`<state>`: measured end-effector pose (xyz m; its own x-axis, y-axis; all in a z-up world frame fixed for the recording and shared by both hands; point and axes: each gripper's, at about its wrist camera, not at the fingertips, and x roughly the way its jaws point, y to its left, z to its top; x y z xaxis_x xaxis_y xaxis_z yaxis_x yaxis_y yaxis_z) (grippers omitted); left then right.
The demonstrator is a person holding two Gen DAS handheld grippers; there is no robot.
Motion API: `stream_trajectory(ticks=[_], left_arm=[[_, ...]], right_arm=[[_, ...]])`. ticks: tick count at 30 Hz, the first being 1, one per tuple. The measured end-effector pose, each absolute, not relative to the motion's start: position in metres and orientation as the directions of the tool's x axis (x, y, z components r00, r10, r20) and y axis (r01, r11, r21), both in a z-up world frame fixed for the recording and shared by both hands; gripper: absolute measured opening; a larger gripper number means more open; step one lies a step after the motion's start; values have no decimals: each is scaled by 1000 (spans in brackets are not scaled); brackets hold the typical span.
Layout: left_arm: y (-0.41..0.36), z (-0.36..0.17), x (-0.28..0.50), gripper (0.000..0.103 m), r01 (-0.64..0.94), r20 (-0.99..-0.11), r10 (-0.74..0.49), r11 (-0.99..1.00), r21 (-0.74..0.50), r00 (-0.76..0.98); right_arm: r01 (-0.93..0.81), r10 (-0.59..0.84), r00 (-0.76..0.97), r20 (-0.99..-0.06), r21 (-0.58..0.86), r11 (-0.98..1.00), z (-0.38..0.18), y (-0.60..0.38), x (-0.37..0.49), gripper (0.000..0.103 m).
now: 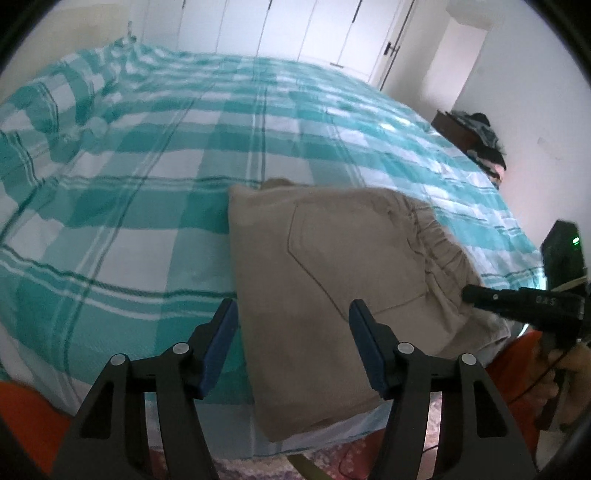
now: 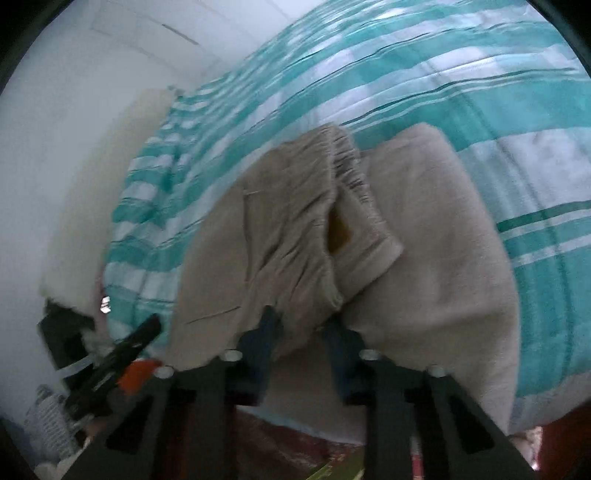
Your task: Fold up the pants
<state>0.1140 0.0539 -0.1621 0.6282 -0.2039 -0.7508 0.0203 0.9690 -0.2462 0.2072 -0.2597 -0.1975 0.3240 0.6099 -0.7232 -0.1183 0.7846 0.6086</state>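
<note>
Teal-checked bed [image 1: 147, 206], white wardrobe doors [image 1: 295, 29], white walls [image 1: 535, 92].

Small pale characters, apparently three and seen upside down, are printed on the black plastic finger of the right gripper [image 1: 480, 295] where it reaches the gathered waistband of the folded beige pants [image 1: 332, 277]; they are too blurred to read. No other lettering shows.
</note>
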Motion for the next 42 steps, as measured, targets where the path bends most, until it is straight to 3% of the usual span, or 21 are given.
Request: stream_trajectory(ticks=[4, 7, 9, 13, 15, 16, 21, 28, 30, 33, 36, 42], left_arm=[[42, -156, 115, 65, 77, -702, -243, 962, -261, 669], [12, -169, 132, 65, 140, -738, -256, 966, -216, 624], [-10, -185, 141, 64, 188, -779, -235, 970, -153, 582], [-28, -195, 138, 65, 232, -794, -207, 969, -86, 572], [-25, -195, 139, 66, 228, -792, -220, 968, -105, 569], [-24, -195, 140, 67, 226, -792, -228, 967, -116, 567], [-25, -197, 143, 69, 223, -791, -233, 967, -125, 566], [-25, -199, 144, 69, 219, -790, -238, 966, -134, 565], [-26, -199, 144, 70, 217, -791, -237, 967, -134, 564], [-26, -199, 145, 71, 216, -792, -237, 967, -136, 562], [-24, -201, 144, 71, 213, -793, -242, 966, -145, 559], [-23, -201, 144, 71, 211, -793, -243, 966, -147, 558]], right_arm=[[-294, 527, 449, -722, 437, 850, -137, -234, 192, 14], [-404, 490, 532, -690, 302, 864, -106, -219, 198, 13], [-381, 433, 535, -725, 250, 890, -120, -221, 215, 13], [-222, 455, 403, -794, 397, 891, -176, -259, 242, 18], [-161, 500, 412, -762, 480, 863, -179, -284, 235, 45], [-131, 499, 428, -754, 494, 859, -177, -294, 233, 50], [-29, 677, 376, -632, 722, 691, -192, -332, 239, 52], [-28, 717, 266, -644, 738, 674, -218, -313, 263, 53], [-41, 732, 254, -632, 749, 661, -222, -306, 270, 65], [-42, 751, 227, -620, 764, 643, -226, -300, 278, 64], [-69, 746, 194, -638, 749, 659, -224, -300, 281, 46], [-63, 743, 162, -650, 744, 665, -226, -298, 287, 45]])
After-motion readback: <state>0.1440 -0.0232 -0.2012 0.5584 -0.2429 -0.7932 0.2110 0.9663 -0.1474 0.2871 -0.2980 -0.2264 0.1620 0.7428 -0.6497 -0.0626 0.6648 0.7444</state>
